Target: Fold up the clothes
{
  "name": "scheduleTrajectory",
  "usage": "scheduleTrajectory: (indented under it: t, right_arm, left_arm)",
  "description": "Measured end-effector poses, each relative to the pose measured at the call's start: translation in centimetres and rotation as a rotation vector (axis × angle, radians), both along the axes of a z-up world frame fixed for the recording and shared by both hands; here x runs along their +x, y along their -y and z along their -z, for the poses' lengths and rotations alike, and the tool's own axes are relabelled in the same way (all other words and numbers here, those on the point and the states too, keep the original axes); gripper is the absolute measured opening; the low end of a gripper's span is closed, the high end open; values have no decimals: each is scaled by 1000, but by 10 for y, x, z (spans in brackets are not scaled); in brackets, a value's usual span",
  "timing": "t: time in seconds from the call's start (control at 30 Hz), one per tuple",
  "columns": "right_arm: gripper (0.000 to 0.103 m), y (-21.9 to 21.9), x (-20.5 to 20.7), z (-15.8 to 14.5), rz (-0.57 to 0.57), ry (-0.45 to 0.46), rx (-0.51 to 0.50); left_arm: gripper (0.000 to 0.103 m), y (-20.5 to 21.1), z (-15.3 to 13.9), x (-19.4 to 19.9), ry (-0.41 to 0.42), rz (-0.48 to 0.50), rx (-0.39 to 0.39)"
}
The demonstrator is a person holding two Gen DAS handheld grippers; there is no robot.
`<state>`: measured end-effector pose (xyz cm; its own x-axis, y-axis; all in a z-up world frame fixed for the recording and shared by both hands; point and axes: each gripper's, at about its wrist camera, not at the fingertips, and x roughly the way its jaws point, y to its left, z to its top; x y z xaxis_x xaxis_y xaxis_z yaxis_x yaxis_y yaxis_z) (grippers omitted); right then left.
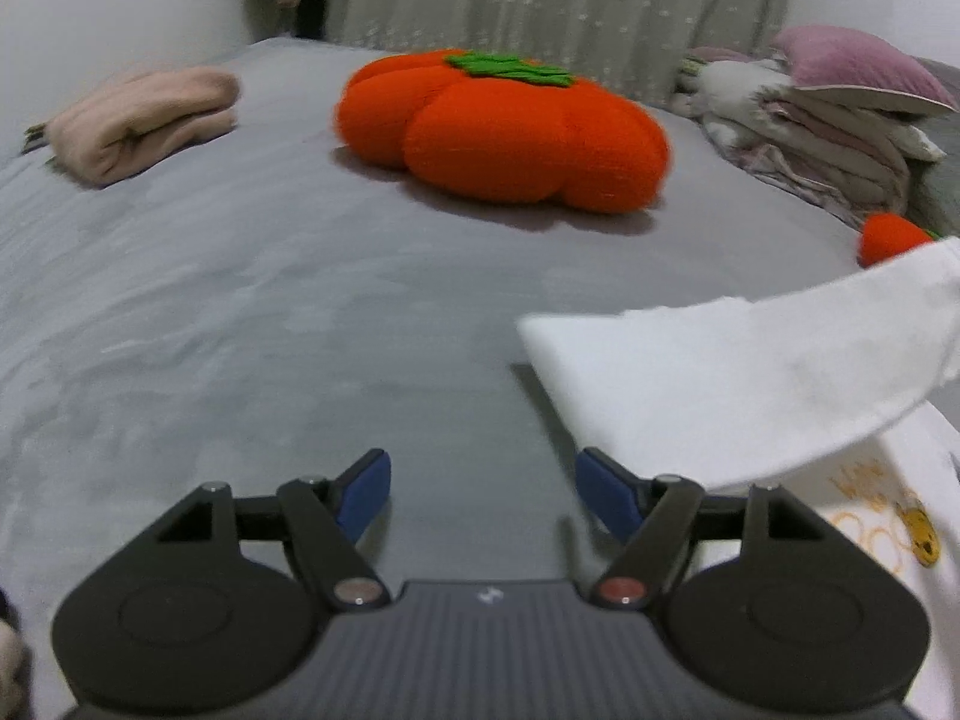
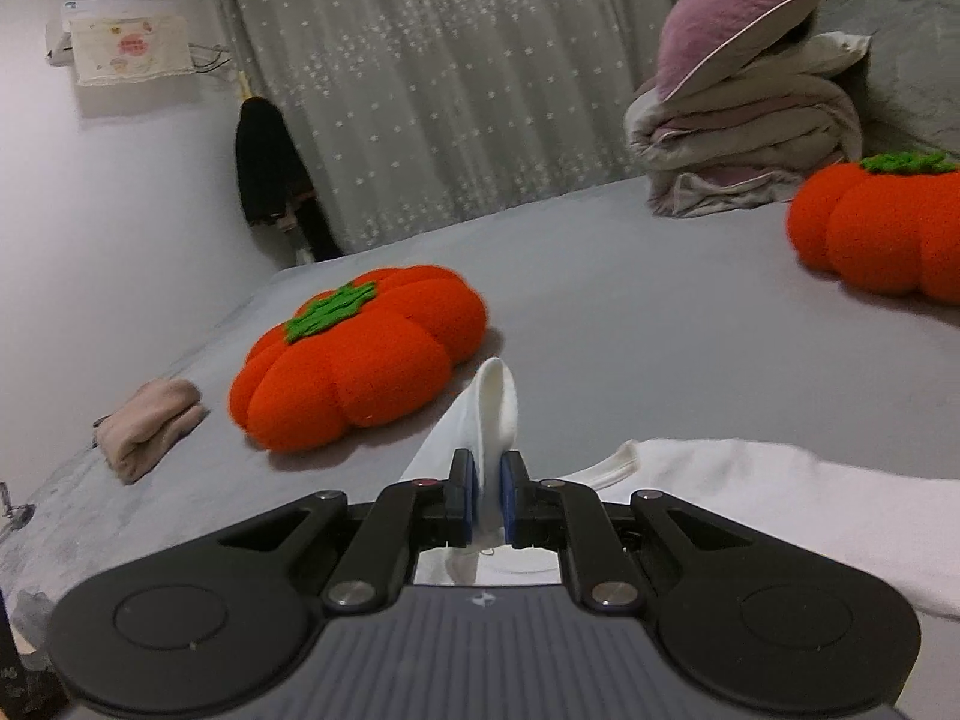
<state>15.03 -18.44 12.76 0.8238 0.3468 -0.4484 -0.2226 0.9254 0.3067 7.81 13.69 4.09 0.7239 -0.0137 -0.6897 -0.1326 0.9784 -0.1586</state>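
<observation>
- My left gripper [image 1: 483, 495] has two black arms that bend like little elbows.
- Its fingertips [image 1: 364, 495] wear blue pads.
- Round silver screws sit at the bends. One big screw near the middle looks silver and the other looks red.
- Each side has a big black round part with a circle pressed into it.
- The middle block is dark grey with thin lines and a tiny white mark.
- My right gripper [image 2: 486, 495] looks the same: black arms, blue pads [image 2: 470, 495], silver screws.
</observation>
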Motion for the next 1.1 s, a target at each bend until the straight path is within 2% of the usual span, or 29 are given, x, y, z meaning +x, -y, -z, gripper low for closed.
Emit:
scheduleTrajectory:
  t: [0.4, 0.67, 0.93, 1.1]
  right_arm:
    - [12, 43, 10, -11, 64, 32, 6]
    - [12, 66, 18, -16, 101, 44, 14]
    - [12, 81, 25, -8, 127, 32, 14]
    - [12, 92, 22, -3, 131, 33, 28]
  left_arm:
    - [73, 54, 5, -11, 86, 167, 60]
    - [73, 61, 12, -3, 64, 169, 49]
    - [73, 78, 17, 1, 34, 187, 199]
    - [73, 82, 14, 8, 30, 159, 222]
